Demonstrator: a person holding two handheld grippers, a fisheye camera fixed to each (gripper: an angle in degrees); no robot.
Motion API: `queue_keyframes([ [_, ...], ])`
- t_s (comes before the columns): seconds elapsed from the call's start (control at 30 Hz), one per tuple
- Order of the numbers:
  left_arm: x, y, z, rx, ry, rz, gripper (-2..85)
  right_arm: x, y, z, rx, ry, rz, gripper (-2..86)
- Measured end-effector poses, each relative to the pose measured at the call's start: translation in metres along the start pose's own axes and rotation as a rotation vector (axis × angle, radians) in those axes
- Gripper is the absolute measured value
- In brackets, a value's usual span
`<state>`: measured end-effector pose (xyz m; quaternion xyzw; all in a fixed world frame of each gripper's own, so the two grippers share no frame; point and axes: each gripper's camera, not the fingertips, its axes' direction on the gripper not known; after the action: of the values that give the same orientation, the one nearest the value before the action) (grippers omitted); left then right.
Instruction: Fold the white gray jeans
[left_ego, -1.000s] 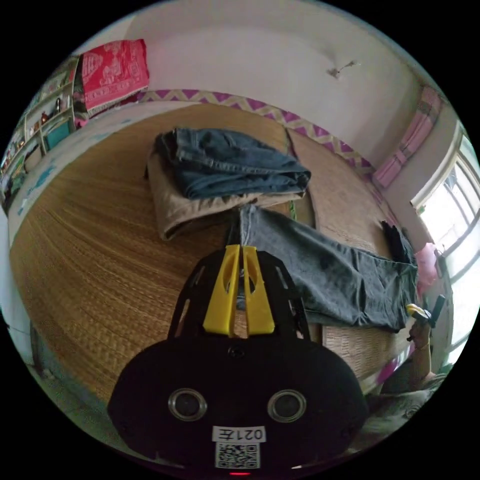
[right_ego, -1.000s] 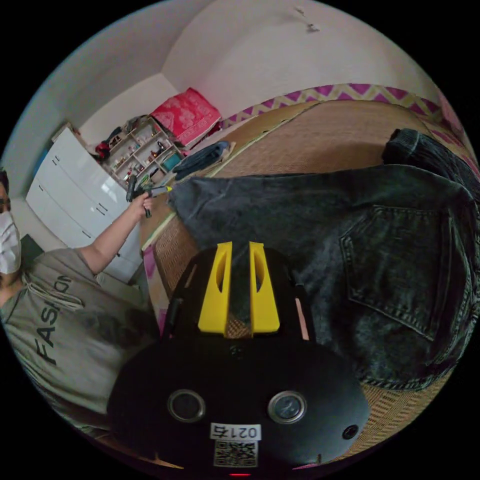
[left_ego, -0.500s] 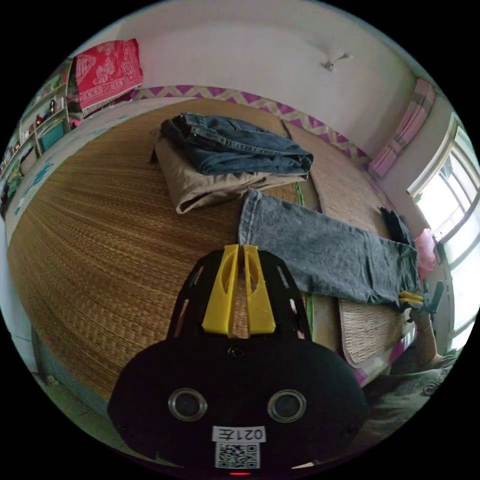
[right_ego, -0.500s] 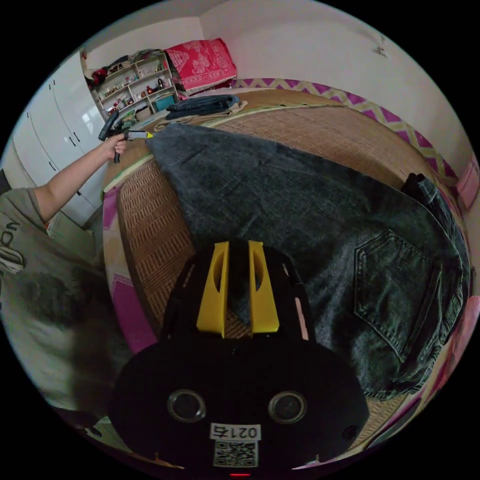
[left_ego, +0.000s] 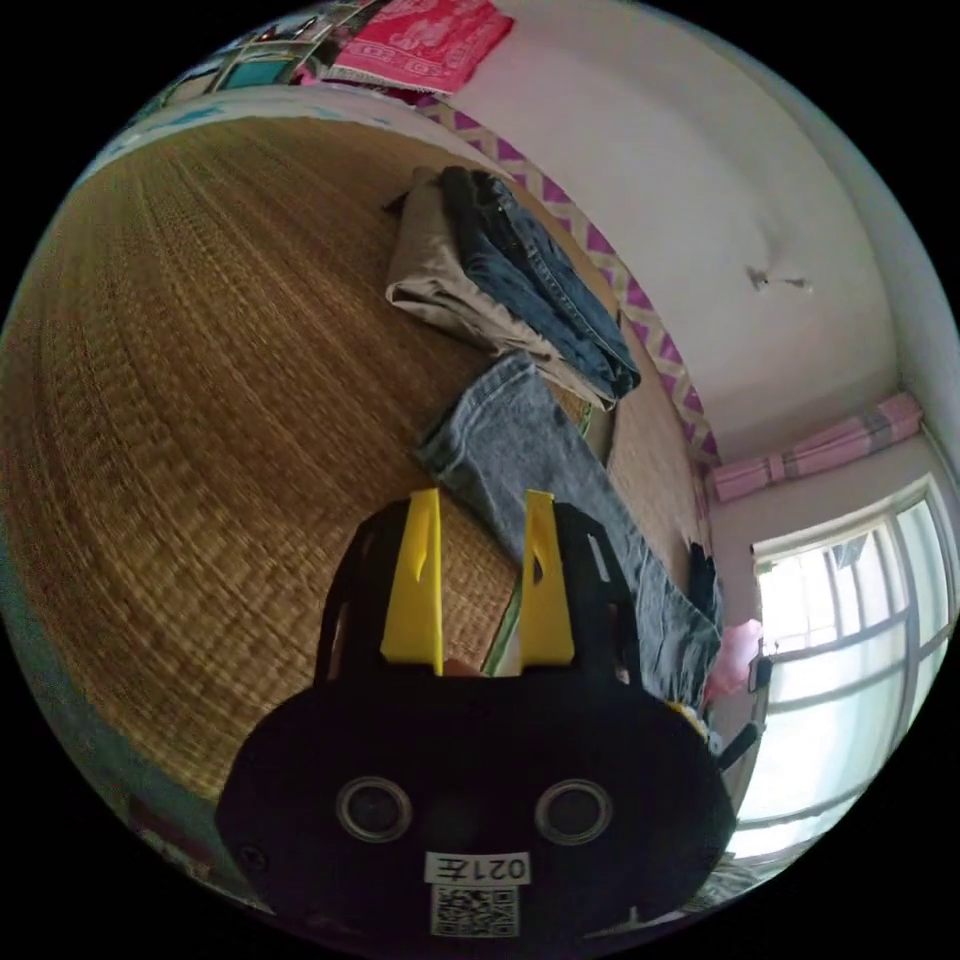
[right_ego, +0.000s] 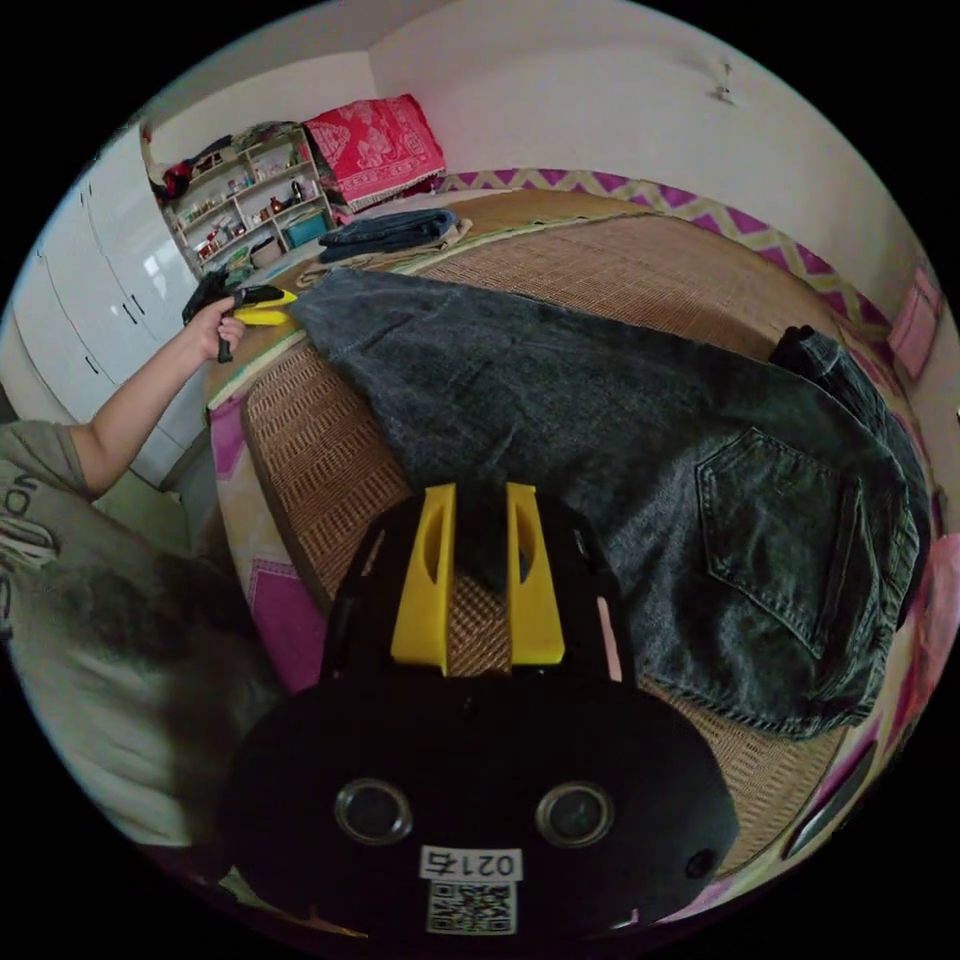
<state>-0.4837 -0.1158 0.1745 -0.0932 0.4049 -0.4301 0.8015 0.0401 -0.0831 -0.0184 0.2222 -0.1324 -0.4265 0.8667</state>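
The grey jeans (left_ego: 540, 470) lie flat and stretched out on a woven mat (left_ego: 220, 400). My left gripper (left_ego: 480, 505) is open, its jaws wide apart just short of the leg hem, holding nothing. In the right gripper view the jeans (right_ego: 600, 420) show a back pocket, and the waist end is nearest. My right gripper (right_ego: 482, 495) has its jaws a little apart, with the jeans' near edge lying loosely between them. A person's hand (right_ego: 212, 325) holds the left gripper (right_ego: 255, 297) at the far hem.
Folded blue jeans on tan trousers form a stack (left_ego: 510, 280) beyond the hem, against the wall. A dark garment (right_ego: 830, 360) lies past the waist. Shelves (right_ego: 240, 200) and white cupboards (right_ego: 110, 310) stand at the left. The person's body (right_ego: 90, 600) is close at the mat's edge.
My left gripper has opened and let go of the leg hem, and its view has rolled. My right jaws have widened slightly. The jeans now lie flatter on the mat.
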Motion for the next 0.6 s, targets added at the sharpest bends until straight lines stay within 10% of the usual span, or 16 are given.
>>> queue_keyframes([
  [0.3, -0.016, 0.047, 0.019, 0.097, 0.137, 0.008, -0.2, 0.051, 0.091, -0.106, 0.231, -0.134, 0.159, 7.2],
  [0.6, 0.221, 0.224, -0.019, 0.303, 0.074, 0.705, -0.7, 0.116, 0.243, -0.191, 0.354, -0.098, 0.364, 6.1],
])
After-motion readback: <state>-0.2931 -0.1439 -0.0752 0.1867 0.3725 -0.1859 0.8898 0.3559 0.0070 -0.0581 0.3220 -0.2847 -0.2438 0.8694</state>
